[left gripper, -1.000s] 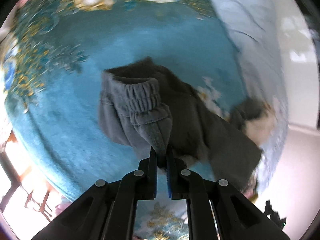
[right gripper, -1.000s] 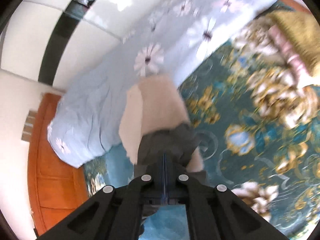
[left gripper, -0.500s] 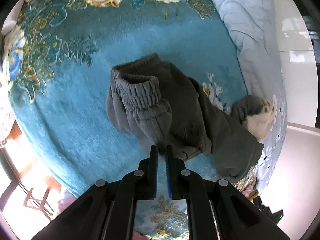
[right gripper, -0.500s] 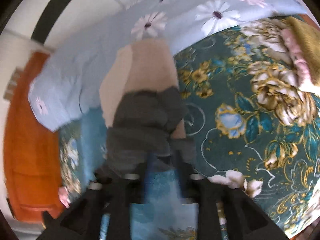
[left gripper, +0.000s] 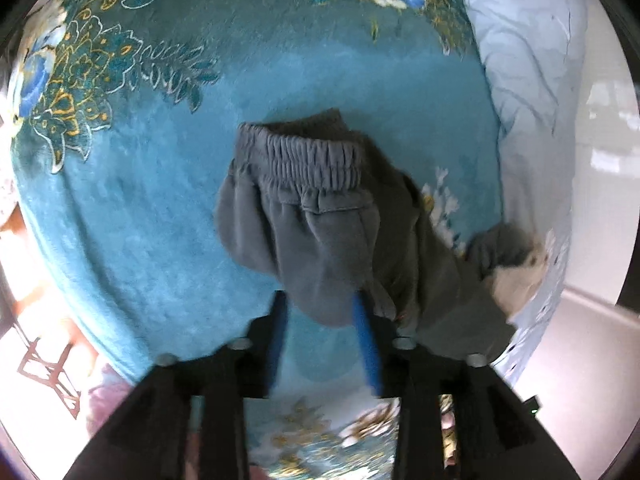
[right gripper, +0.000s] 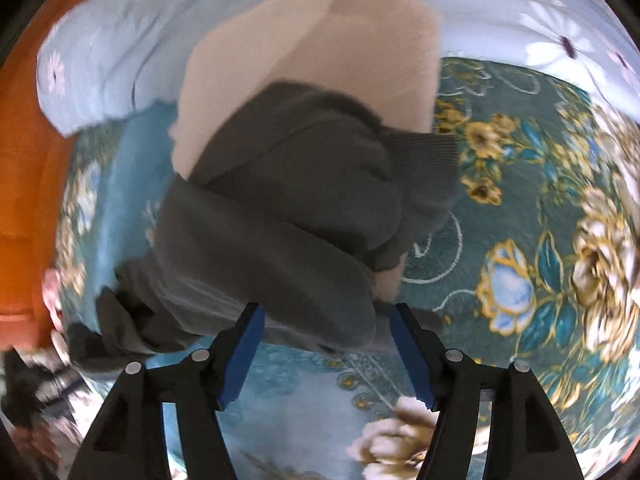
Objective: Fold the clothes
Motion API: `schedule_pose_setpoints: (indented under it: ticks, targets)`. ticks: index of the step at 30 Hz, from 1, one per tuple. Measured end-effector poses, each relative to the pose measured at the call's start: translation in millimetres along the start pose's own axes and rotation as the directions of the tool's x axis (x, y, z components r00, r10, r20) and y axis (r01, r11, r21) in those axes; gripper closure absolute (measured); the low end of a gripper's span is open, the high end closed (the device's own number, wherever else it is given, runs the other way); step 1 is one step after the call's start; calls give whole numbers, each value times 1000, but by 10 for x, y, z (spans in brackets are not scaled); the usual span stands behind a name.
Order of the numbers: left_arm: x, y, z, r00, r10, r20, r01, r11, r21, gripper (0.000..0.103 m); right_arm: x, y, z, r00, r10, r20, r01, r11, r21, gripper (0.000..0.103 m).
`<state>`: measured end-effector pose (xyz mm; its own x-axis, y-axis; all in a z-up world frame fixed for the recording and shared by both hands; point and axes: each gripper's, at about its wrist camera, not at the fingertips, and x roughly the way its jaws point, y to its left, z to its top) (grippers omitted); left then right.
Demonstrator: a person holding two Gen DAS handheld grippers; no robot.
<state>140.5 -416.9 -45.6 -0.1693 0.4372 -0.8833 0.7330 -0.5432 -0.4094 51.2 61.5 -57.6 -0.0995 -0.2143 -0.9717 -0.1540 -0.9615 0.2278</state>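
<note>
Grey sweatpants [left gripper: 312, 208] lie bunched on the teal floral blanket [left gripper: 160, 200], elastic waistband [left gripper: 312, 160] facing up. My left gripper [left gripper: 320, 300] hovers over their near fold. Its jaws are opening, and the fold sits loosely between the blue pads [left gripper: 366, 336]. In the right wrist view the other end of the sweatpants [right gripper: 280, 208] lies folded over a beige garment [right gripper: 320, 60]. My right gripper [right gripper: 326, 312] points down at it. Its jaws are opening wide, and the cloth edge lies between the fingertips without being pinched.
A light blue quilt with daisies [right gripper: 120, 40] lies along the far side of the bed; it shows as the quilt [left gripper: 528, 80] in the left wrist view. An orange wooden panel [right gripper: 24, 160] stands beyond it. White tiled floor [left gripper: 600, 160] lies past the bed's edge.
Both grippers were shut on the grey cloth and have now let go. The right gripper dropped toward the bed and rolled. The sweatpants settled onto the blanket.
</note>
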Motion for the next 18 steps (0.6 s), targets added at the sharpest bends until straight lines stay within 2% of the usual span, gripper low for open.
schedule_pose_setpoints:
  ticks: [2, 6, 10, 12, 14, 17, 18]
  targets:
    - [15, -55, 39, 1000, -14, 6, 15, 1000, -7, 51, 86, 30, 36, 1000, -18, -19, 17, 1000, -25, 34]
    - [124, -200, 89, 1000, -1, -18, 1, 1000, -2, 49, 214, 87, 91, 999, -39, -38, 37, 998, -50, 34]
    - [354, -252, 138, 984, 170, -50, -168, 985, 35, 49, 252, 127, 88, 998, -43, -44, 40, 997, -58, 34]
    - [450, -201, 159, 983, 177, -59, -177, 984, 9, 49, 254, 134, 71, 998, -40, -52, 37, 998, -53, 35]
    - [504, -143, 166, 980, 191, -59, -192, 981, -14, 49, 246, 135, 39, 998, -26, -63, 24, 999, -36, 40]
    - [551, -75, 168, 978, 203, -50, -205, 978, -31, 51, 238, 146, -37, 997, -2, -81, 2, 1000, -8, 61]
    - [543, -73, 164, 976, 214, -42, -215, 977, -19, 58, 239, 151, -74, 996, 12, -88, -12, 1000, 3, 71]
